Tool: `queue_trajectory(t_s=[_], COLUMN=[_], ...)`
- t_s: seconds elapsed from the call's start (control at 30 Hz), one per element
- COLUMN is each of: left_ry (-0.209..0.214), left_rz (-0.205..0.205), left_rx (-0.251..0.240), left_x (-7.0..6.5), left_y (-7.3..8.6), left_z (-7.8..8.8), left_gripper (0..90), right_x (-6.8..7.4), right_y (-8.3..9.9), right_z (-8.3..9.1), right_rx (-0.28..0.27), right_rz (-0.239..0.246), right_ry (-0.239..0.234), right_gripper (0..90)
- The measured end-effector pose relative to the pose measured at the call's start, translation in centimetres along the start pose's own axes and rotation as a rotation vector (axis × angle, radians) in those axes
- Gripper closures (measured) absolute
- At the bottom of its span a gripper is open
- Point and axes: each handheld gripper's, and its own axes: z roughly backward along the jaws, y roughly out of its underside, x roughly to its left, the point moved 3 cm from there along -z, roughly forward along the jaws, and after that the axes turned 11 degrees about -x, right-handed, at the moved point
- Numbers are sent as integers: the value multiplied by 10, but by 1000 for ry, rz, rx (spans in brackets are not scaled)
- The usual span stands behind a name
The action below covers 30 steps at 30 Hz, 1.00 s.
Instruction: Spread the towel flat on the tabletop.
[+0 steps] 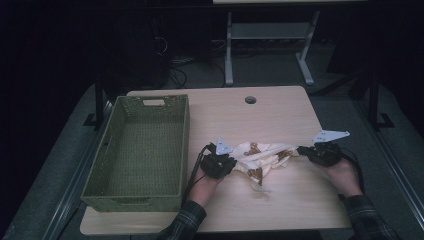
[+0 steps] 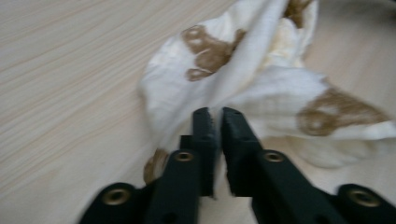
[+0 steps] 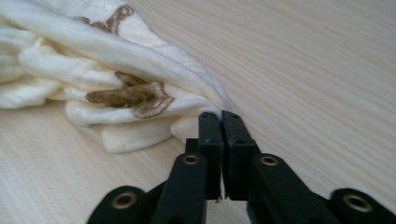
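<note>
The left gripper (image 2: 218, 116) is clamped on a fold of the cloth (image 1: 262, 157), its black jaws nearly together with white fabric pinched between them. The right gripper (image 3: 220, 119) pinches the cloth's opposite edge likewise. The soft cream cloth, printed with brown shapes, lies crumpled between them at the centre of the pale wood-grain table (image 1: 280, 107). A green woven rectangular basket (image 1: 95, 170) sits at nine o'clock.

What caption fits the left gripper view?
Left gripper shut on a cream cloth with brown prints, above the wooden table.
</note>
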Motion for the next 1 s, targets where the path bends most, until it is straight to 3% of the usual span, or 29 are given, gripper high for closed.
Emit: queue_trajectory(t_s=[0.1, 0.43, 0.5, 0.6, 0.73, 0.9, 1.0], left_ry=[19, 181, 208, 247, 267, 263, 244], left_rz=[9, -28, -35, -50, -68, -83, -108], left_rx=[-15, -42, -38, -28, -1, 43, 69], left_x=[-4, -48, -56, -68, -79, -81, -79], left_y=[-2, -13, -13, -13, -9, -1, 4], left_z=[3, 1, -2, -6, -16, -31, -38], left_gripper=[693, 557, 544, 532, 527, 528, 607], right_x=[0, 24, 30, 37, 42, 46, 45], right_y=[0, -5, -4, -1, 2, 3, 7], right_z=[2, 20, 21, 16, 4, -13, -20], right_rx=[-7, -59, -61, -34, -7, 26, 55], right_rz=[-5, 1, -12, -5, 8, 16, 22], right_ry=[-11, -105, -142, -163, -177, -182, -165], right_gripper=[697, 663, 674, 686, 685, 668, 680])
